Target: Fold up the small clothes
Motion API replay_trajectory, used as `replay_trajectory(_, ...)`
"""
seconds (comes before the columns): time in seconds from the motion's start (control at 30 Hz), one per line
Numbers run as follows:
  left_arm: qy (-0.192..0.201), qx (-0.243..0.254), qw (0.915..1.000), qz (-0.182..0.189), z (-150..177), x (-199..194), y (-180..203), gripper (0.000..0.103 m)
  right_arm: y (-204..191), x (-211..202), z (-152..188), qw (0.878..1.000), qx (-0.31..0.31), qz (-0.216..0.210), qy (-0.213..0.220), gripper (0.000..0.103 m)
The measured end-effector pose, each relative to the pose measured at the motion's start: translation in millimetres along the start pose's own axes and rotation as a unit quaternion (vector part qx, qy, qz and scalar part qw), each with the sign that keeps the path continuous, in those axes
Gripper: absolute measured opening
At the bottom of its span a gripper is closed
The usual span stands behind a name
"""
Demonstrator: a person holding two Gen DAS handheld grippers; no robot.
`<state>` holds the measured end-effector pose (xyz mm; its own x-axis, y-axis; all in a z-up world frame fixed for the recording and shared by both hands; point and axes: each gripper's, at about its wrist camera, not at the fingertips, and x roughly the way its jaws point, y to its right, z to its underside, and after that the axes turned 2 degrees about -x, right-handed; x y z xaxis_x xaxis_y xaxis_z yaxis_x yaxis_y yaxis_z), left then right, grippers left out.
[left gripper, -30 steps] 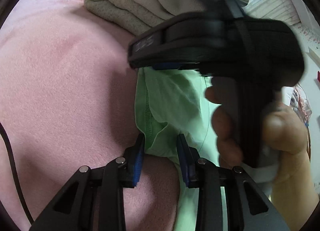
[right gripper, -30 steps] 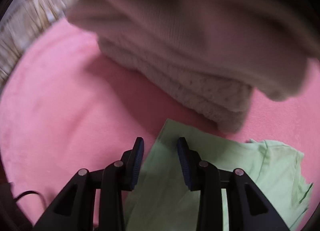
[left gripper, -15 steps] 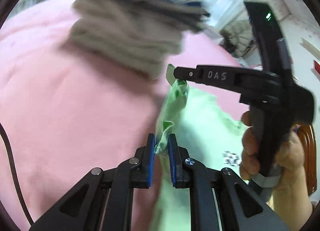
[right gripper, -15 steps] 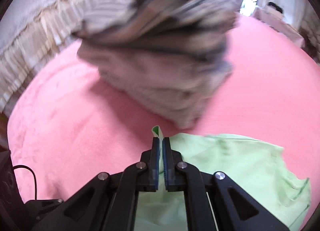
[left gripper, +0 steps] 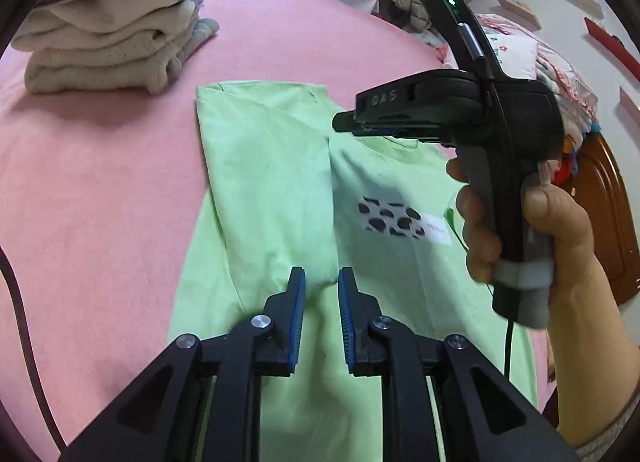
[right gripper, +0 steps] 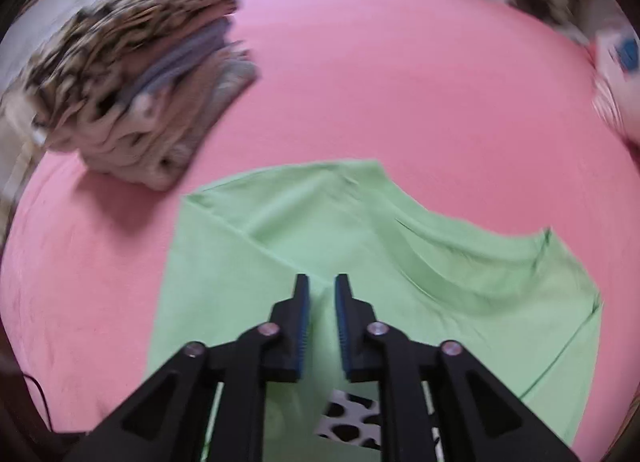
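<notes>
A pink bed [left gripper: 100, 182] held a green shirt [left gripper: 272, 190], with a pile of folded clothes [left gripper: 108, 46] at ten o'clock

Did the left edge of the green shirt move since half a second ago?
Yes. The green shirt has its left side folded over toward the middle, away from the stack of folded clothes. Left gripper and right gripper are open, released.

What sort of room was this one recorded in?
Probably a bedroom: a pink blanket covers a bed-like surface, with a stack of folded clothes, a green T-shirt and patterned bedding at the edge.
</notes>
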<state>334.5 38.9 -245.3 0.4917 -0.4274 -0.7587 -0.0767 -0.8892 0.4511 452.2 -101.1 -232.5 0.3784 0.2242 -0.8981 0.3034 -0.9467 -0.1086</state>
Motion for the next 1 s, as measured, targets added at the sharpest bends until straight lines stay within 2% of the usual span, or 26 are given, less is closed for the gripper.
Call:
replay_trajectory(0.1,0.005,-0.005,1.0000,0.001,2,-10,-18,0.017,2,-5,-2,1.000,0.001,-0.016,0.009,0.017)
replay_trajectory(0.27,0.014,-0.044,0.9989,-0.012,7,-20,-46,0.021,-39,-6,-15,0.997,-0.057,-0.056,0.010,0.018)
replay_trajectory(0.33,0.009,-0.065,0.9977,-0.015,19,-20,-63,0.024,-60,0,-23,0.994,-0.090,-0.067,0.010,0.031)
replay_trajectory(0.37,0.007,-0.069,0.9974,-0.017,21,-29,-68,0.024,-69,5,-26,0.992,-0.102,-0.069,0.009,0.032)
replay_trajectory(0.43,0.000,-0.078,0.9969,-0.014,22,-22,-71,0.024,-91,18,-35,0.989,-0.127,-0.078,0.005,0.033)
replay_trajectory(0.57,0.018,-0.077,0.9968,0.002,19,-23,-67,0.034,-118,41,-45,0.986,-0.157,-0.064,0.005,0.033)
replay_trajectory(0.67,0.026,-0.063,0.9977,0.002,18,-22,-59,0.043,-130,66,-47,0.983,-0.178,-0.034,-0.006,0.033)
replay_trajectory(0.7,0.028,-0.058,0.9979,0.001,19,-21,-56,0.046,-132,71,-47,0.982,-0.185,-0.028,-0.010,0.031)
replay_trajectory(0.73,0.028,-0.051,0.9983,-0.002,18,-19,-52,0.047,-133,76,-45,0.982,-0.189,-0.021,-0.011,0.016)
replay_trajectory(0.77,0.028,-0.048,0.9985,-0.003,18,-21,-51,0.048,-133,79,-45,0.982,-0.189,-0.023,-0.012,0.006)
replay_trajectory(0.8,0.029,-0.042,0.9986,-0.007,17,-20,-48,0.048,-131,80,-46,0.983,-0.180,-0.035,-0.012,0.002)
replay_trajectory(0.9,0.036,-0.025,0.9983,-0.038,14,-21,-42,0.049,-118,75,-53,0.988,-0.132,-0.081,0.005,0.002)
replay_trajectory(1.0,0.041,-0.013,0.9960,-0.078,10,-17,-37,0.049,-109,70,-59,0.989,-0.104,-0.107,0.016,0.002)
